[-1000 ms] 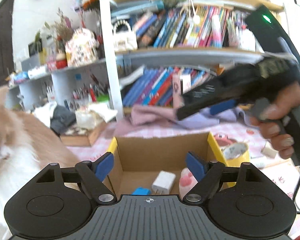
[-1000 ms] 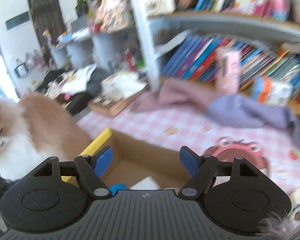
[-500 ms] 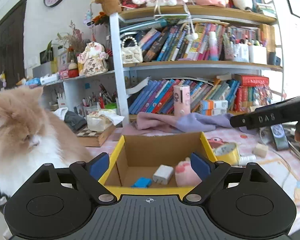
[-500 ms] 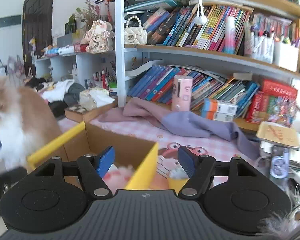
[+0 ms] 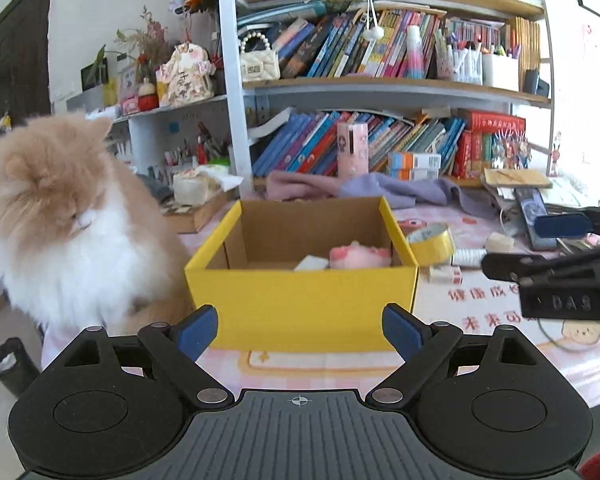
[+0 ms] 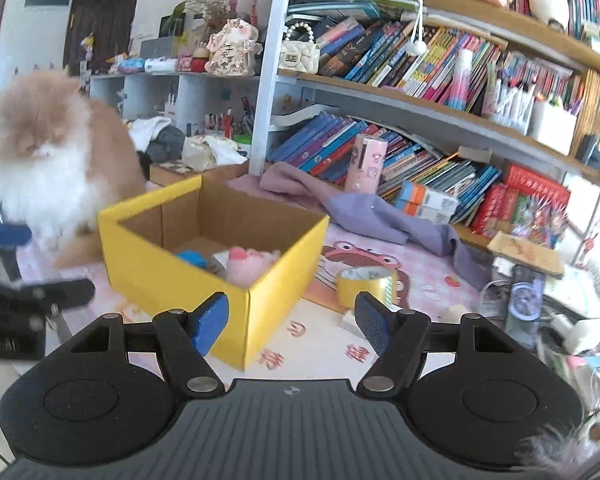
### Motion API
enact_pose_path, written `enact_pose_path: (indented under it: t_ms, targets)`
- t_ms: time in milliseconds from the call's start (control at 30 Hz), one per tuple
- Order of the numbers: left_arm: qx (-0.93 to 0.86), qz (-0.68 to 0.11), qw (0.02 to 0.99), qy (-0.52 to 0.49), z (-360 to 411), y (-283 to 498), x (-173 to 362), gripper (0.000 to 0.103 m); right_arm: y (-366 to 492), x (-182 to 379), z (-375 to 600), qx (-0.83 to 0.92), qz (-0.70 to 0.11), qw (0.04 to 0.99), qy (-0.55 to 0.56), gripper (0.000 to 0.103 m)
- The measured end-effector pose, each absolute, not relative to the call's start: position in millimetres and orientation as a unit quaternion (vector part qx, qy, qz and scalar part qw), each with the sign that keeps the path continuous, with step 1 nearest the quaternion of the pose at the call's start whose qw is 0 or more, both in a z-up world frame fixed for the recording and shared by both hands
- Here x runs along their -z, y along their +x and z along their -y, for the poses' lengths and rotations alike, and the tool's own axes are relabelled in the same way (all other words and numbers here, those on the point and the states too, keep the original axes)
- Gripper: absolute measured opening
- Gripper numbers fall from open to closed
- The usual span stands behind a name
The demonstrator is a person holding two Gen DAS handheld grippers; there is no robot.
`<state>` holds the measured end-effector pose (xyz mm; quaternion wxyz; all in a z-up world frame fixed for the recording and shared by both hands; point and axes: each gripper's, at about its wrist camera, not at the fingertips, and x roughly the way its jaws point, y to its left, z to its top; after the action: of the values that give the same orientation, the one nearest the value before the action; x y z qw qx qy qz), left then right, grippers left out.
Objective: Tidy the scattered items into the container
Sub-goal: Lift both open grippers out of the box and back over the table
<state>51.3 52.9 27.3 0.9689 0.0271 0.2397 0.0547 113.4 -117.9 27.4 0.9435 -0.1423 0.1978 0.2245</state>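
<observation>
Left gripper (image 5: 300,330): jaws wide apart with nothing between them, having just been opening; it faces the near wall of the box (image 5: 300,296) at 12 o'clock. Right gripper (image 6: 292,322): jaws partly apart, empty, the near corner of the box showing in the gap. The box, yellow outside and brown inside, stands open-topped on the pink mat (image 6: 320,336). Contents: a pink plush (image 6: 246,264), a white block (image 5: 310,264) touching it, and a blue piece (image 6: 192,258) toward the far side in the right view. Outside the box, at 3 o'clock in the left view: a tape roll (image 5: 430,240) just beside the wall, then a small white cube (image 5: 499,242). A cat (image 5: 60,220) sits at 9 o'clock, close to the box.
</observation>
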Motion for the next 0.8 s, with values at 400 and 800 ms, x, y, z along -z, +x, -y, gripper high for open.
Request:
enact_pose_path:
  t_ms: [400, 800]
  targets:
    - [-0.017, -0.3, 0.954, 0.019, -40, 42, -8, 0.091, 91, 0, 141, -0.193, -0.272, 0.934, -0.125, 0.067]
    - [0.063, -0.302, 0.949, 0.057, -3, 50, -4, 0.091, 85, 6, 167, -0.155, -0.299, 0.935, -0.111, 0.067]
